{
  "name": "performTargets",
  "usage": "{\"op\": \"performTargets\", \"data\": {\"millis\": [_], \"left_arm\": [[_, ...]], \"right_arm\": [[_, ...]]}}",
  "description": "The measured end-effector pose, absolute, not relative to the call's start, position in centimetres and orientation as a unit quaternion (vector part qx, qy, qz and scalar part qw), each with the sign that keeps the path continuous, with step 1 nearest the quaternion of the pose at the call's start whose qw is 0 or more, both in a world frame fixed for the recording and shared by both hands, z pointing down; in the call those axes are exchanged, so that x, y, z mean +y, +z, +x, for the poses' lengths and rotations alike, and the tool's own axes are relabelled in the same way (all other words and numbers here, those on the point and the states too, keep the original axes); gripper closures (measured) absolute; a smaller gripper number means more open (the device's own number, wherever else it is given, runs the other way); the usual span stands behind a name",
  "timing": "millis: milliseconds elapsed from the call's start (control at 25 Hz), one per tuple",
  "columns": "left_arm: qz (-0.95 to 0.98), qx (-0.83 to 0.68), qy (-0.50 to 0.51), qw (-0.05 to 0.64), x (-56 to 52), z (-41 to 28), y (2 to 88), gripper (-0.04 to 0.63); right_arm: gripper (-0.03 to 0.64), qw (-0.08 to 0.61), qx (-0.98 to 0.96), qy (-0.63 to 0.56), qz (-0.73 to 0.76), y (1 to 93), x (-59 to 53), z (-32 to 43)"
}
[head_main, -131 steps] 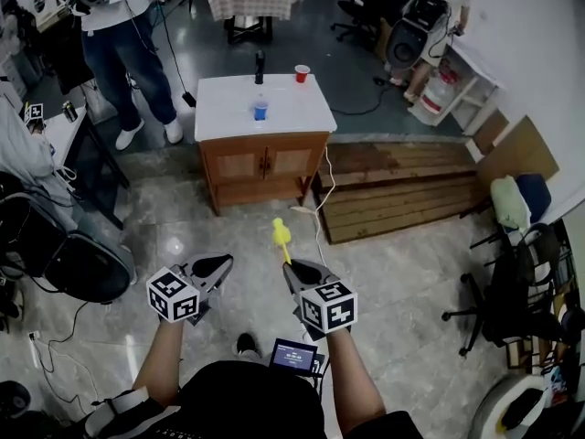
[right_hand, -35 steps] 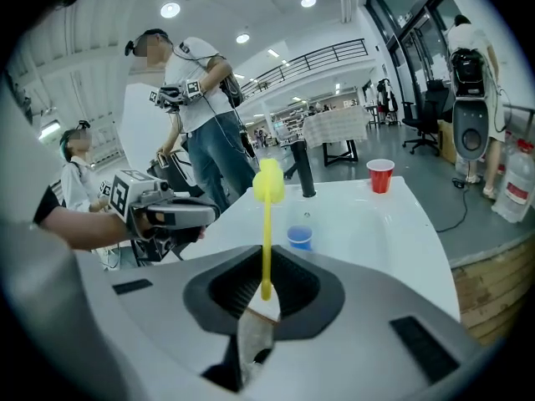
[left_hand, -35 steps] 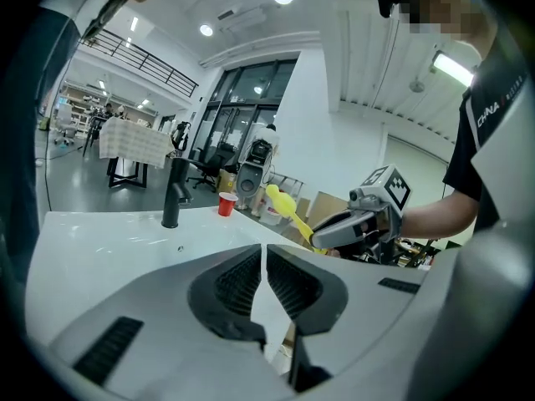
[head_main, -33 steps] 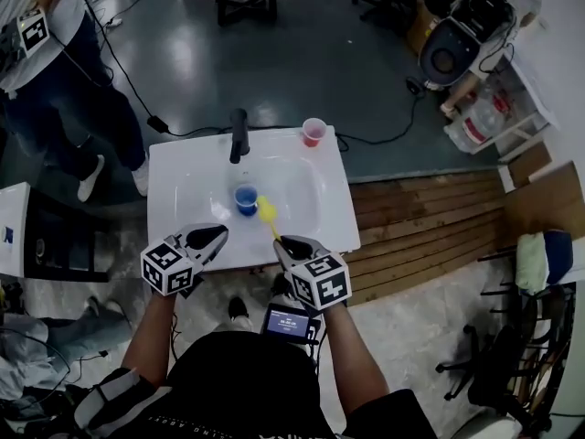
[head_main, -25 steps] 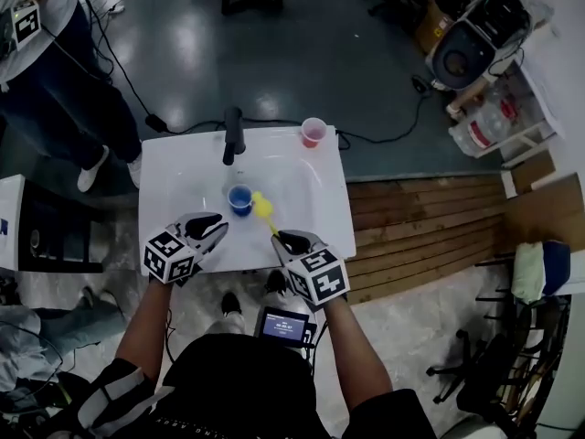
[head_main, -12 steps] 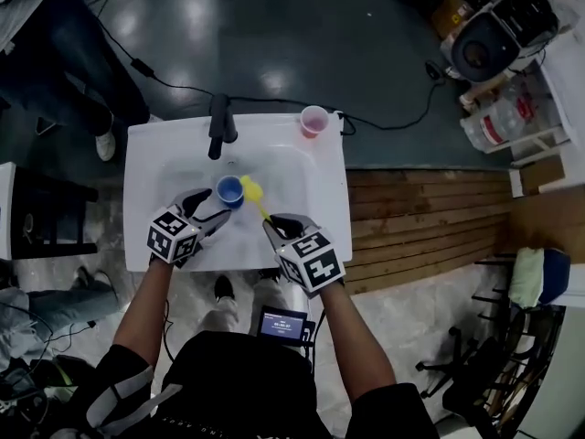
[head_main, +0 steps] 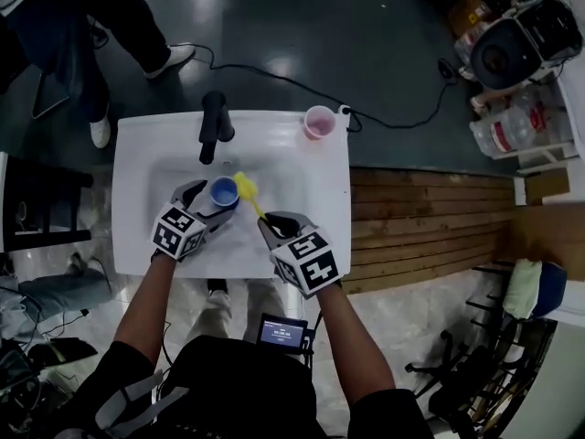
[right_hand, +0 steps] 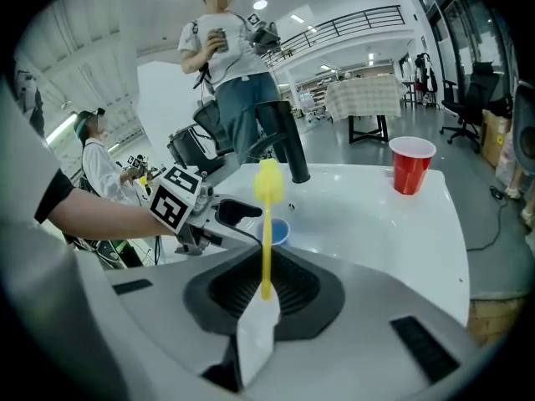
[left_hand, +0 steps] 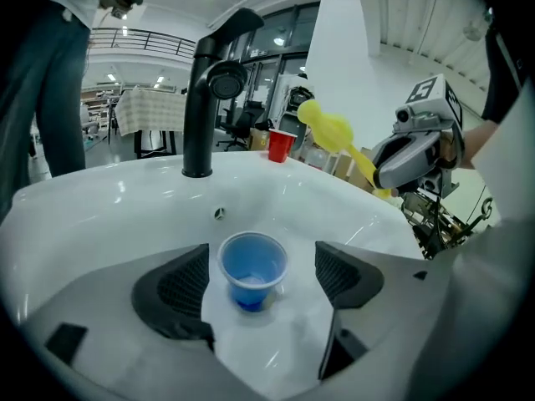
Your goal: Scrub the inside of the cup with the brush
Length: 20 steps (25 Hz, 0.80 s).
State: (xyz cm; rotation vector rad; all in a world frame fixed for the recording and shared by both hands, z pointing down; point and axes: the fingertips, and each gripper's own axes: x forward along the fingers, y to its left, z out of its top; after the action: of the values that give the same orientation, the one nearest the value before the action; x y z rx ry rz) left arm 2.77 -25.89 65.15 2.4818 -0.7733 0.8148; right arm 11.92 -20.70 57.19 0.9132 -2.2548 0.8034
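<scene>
White sink (head_main: 306, 176) holds the blue cup (left_hand: 252, 267), upright near the black tap (head_main: 212, 126). Left gripper (head_main: 208, 204) jaws have just been opening; they stand wide, one each side of the cup, not touching. Right gripper (right_hand: 266, 295) jaws pinch the yellow brush (right_hand: 267, 186), just right of the cup. Squeeze the cup softly first, then dip the brush in.

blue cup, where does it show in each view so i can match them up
Head view: blue cup centre-left, in the white sink, below the black faucet.
Left gripper view: low centre, upright between the left gripper's jaws, which have just been opening and do not touch it.
Right gripper view: centre, small, partly behind the yellow brush's handle.
Shared landmark: the black faucet, just beyond the cup in all three.
</scene>
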Motion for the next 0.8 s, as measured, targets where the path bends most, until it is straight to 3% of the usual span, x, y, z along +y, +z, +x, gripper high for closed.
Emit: {"op": "performTargets", "data": {"millis": [800], "left_arm": [[0.888, -0.23, 0.365, 0.156, -27.8, 4.5, 69.7, 0.213]], "right_arm": [[0.575, 0.296, -0.84, 0.32, 0.324, 59.6, -22.7, 12.5]]}}
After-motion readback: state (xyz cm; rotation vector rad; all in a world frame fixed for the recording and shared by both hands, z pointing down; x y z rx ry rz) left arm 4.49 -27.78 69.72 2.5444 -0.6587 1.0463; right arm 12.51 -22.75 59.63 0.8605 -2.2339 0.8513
